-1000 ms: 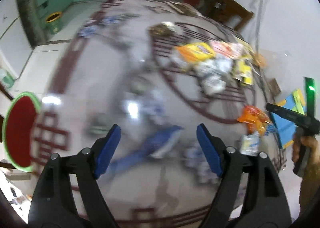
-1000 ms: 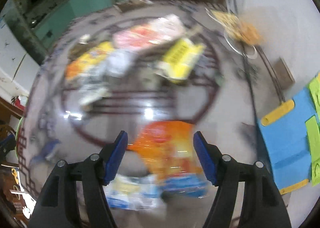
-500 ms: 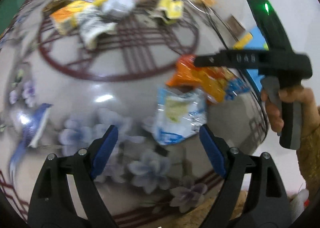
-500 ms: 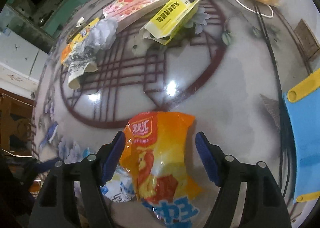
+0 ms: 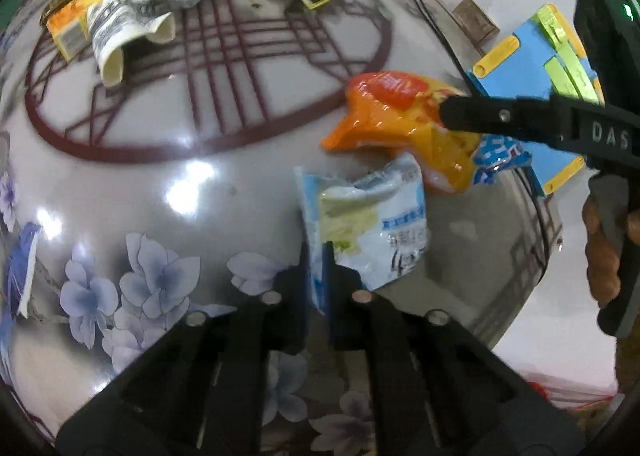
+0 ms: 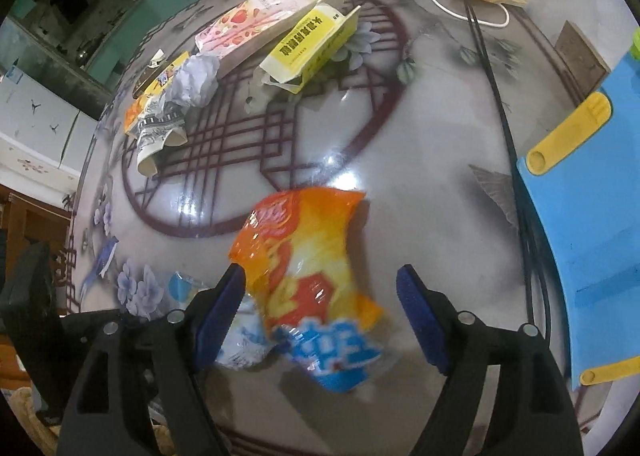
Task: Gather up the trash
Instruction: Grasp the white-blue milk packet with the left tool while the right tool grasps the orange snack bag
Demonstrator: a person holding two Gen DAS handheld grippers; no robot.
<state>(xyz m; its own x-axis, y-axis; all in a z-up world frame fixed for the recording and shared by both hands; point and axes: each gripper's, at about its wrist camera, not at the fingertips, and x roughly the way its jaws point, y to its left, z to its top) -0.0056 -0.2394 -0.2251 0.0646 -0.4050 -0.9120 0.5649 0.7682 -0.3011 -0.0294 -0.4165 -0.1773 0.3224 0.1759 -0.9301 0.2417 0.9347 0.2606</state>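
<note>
On the round patterned table (image 5: 240,184) lies a white and blue wrapper (image 5: 376,224). My left gripper (image 5: 318,256) is shut on the wrapper's left edge, which stands pinched between the two pads. Just beyond it lies an orange snack bag (image 6: 308,256), which also shows in the left wrist view (image 5: 400,124). My right gripper (image 6: 320,308) points down over the bag. Its jaws are opening, with the bag between them and not pressed. A hand (image 5: 604,240) holds the right gripper's handle.
At the far side lies more trash: a yellow box (image 6: 312,44), a pink box (image 6: 252,16), crumpled paper (image 6: 196,80) and a flattened paper cup (image 6: 156,136). A blue and yellow object (image 6: 592,216) sits at the right edge beside a black cable (image 6: 492,76).
My left gripper swung across the table to the white wrapper, came down and closed on its edge. My right gripper sank closer over the orange bag and its jaws spread a little.
</note>
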